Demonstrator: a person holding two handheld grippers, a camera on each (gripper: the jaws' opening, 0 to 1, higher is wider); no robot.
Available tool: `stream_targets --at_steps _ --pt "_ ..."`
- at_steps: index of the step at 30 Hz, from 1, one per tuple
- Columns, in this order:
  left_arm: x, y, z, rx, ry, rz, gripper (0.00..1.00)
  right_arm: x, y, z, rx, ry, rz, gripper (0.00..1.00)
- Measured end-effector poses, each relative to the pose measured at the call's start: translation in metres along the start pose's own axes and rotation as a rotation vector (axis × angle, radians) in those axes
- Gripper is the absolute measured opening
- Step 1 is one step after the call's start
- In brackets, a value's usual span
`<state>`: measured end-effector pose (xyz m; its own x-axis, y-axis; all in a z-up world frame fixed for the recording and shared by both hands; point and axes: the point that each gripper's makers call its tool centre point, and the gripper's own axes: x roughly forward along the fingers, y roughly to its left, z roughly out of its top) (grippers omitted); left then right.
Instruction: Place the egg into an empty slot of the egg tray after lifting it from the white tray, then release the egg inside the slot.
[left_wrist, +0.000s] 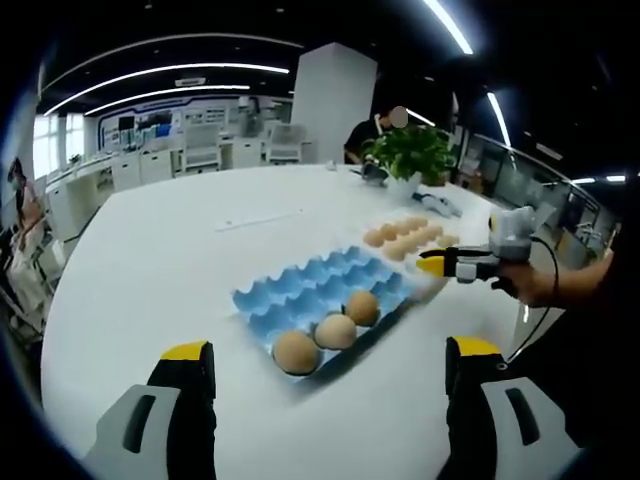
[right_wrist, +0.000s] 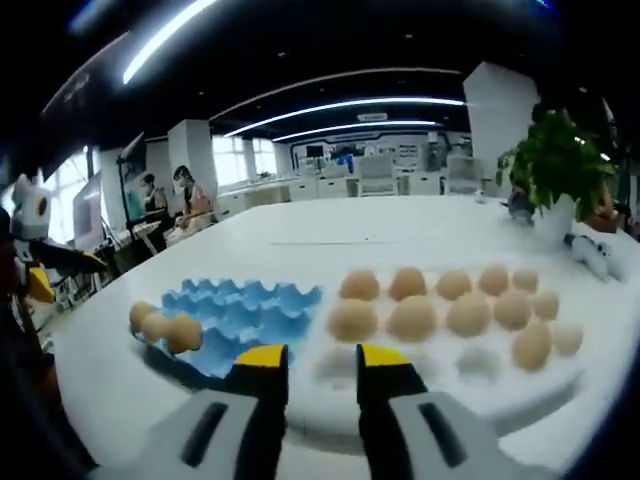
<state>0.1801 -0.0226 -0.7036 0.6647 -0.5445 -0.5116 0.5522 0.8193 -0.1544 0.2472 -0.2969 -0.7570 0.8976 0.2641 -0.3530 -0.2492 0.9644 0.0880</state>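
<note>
A blue egg tray (left_wrist: 310, 290) lies on the white table and holds three brown eggs (left_wrist: 335, 331) along its near edge. Beyond it sits the white tray (left_wrist: 437, 285) with several eggs (left_wrist: 405, 238). My left gripper (left_wrist: 330, 350) is wide open and empty, just short of the blue tray. My right gripper (left_wrist: 440, 265), held by a hand, hovers at the white tray's near edge. In the right gripper view my right gripper (right_wrist: 323, 358) is narrowly open and empty over the white tray's (right_wrist: 480, 365) vacant front slots, with eggs (right_wrist: 412, 318) behind and the blue egg tray (right_wrist: 250, 310) to the left.
A potted plant (left_wrist: 410, 155) stands at the table's far side, seen again as the plant (right_wrist: 558, 165) on the right. A small white-and-blue object (right_wrist: 590, 252) lies next to it. A person (left_wrist: 372, 132) sits behind. Wide bare table (left_wrist: 170, 250) spreads to the left.
</note>
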Motion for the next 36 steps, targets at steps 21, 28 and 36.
stream_targets --at_steps 21,28,36 --pt "-0.003 0.008 -0.002 -0.016 0.002 0.032 0.97 -0.026 -0.127 0.005 -0.033 0.012 -0.366 0.28" --pt "-0.003 0.007 -0.004 -0.016 0.007 0.03 0.97 -0.017 -0.147 -0.002 -0.09 0.069 -0.382 0.28" --pt "-0.004 0.008 -0.006 -0.022 0.009 0.039 0.97 -0.008 -0.15 -0.011 -0.085 0.11 -0.363 0.32"
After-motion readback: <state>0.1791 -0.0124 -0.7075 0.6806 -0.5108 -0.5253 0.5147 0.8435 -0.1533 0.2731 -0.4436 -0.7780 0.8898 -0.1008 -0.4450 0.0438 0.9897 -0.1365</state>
